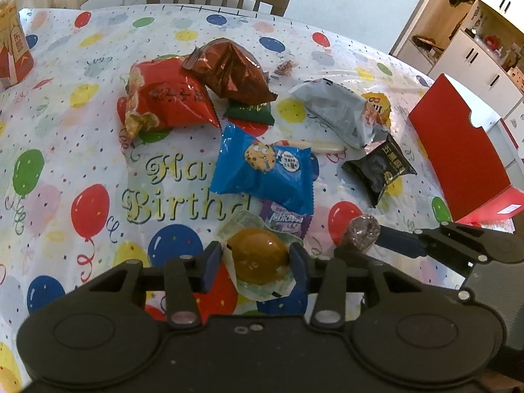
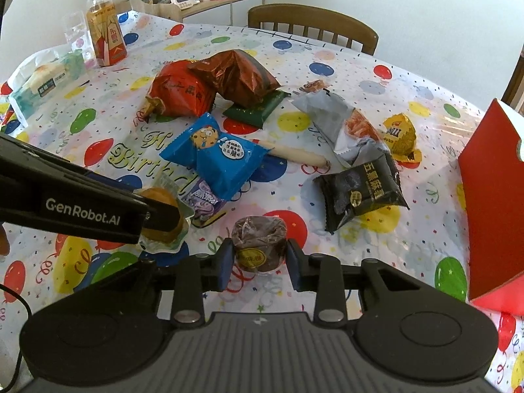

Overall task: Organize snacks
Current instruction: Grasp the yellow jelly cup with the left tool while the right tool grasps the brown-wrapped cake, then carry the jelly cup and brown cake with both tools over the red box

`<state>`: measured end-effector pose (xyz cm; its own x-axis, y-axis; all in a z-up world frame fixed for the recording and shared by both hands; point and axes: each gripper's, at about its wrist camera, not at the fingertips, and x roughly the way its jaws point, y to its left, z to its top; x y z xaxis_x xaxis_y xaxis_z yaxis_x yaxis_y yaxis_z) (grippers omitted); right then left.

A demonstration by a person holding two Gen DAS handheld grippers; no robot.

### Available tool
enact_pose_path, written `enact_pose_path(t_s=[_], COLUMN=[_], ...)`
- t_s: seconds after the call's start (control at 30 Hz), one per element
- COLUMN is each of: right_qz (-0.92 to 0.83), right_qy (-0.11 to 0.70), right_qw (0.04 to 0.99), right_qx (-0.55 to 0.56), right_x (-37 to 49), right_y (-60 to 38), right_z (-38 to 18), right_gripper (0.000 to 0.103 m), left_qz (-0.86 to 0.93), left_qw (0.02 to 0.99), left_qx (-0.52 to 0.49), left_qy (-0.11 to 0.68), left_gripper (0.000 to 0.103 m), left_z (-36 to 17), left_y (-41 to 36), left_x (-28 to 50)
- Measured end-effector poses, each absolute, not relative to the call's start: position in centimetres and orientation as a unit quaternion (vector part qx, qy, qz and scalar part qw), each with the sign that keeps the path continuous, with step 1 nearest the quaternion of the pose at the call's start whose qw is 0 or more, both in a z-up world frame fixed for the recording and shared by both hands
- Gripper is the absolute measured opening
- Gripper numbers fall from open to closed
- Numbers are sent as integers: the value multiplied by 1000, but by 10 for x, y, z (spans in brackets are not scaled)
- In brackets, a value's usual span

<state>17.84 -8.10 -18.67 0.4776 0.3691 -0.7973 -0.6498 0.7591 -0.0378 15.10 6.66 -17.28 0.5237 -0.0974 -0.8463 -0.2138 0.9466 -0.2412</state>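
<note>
— Balloon-print tablecloth [image 1: 82, 150], near edge: report.
— My left gripper [image 1: 255, 258] is clenched on the yellow cake [image 1: 258, 255]; my right gripper [image 2: 260, 255] clenched on the brown cake [image 2: 258, 239].
— Destination?
— Likely the red box [image 2: 491, 203], far right; right hand nearer.

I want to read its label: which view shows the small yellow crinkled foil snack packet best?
The right wrist view: the small yellow crinkled foil snack packet lies whole and unblocked beside the grey snack bag. In the left wrist view, that grey bag hides most of the packet.
</note>
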Motion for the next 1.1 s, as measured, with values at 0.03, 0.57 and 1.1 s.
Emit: enact_pose_path(t_s=[0.03,0.57,1.1], right_qz=[301,301,303], right_qy=[413,419,448], right_qw=[843,840,822], right_qx=[-170,-170,-177], right_x=[177,158,155], right_y=[-82,-114,-156], right_z=[-185,-145,-108], right_gripper=[33,33,33], left_qz=[33,18,0], left_qw=[858,859,863], left_qx=[-160,-157,-139], left_qy=[488,487,485], left_gripper=[43,43,43], left_z=[-172,-159,-125], left_y=[66,49,22], left_x=[150,129,122])
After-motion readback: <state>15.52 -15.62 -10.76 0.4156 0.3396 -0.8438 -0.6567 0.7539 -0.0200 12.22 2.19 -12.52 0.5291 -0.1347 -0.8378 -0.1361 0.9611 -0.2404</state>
